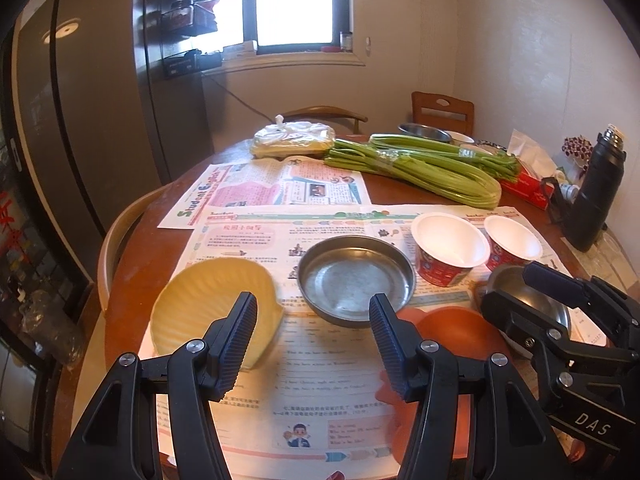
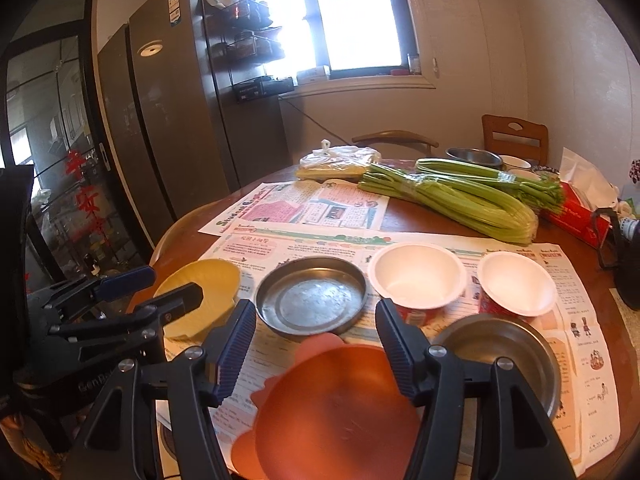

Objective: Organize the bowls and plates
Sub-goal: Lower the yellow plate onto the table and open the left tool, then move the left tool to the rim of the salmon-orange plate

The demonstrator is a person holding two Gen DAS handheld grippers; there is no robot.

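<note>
A shallow metal plate sits mid-table on newspaper. A yellow scalloped bowl lies to its left. An orange scalloped plate lies near the front. A steel bowl stands at the right. Two red paper cups stand behind, the second further right. My left gripper is open and empty above the newspaper. My right gripper is open and empty above the orange plate.
Celery bunches, a bagged food parcel, a black thermos and a red tissue box line the back of the round table. More bowls stand at the far edge. Chairs surround it.
</note>
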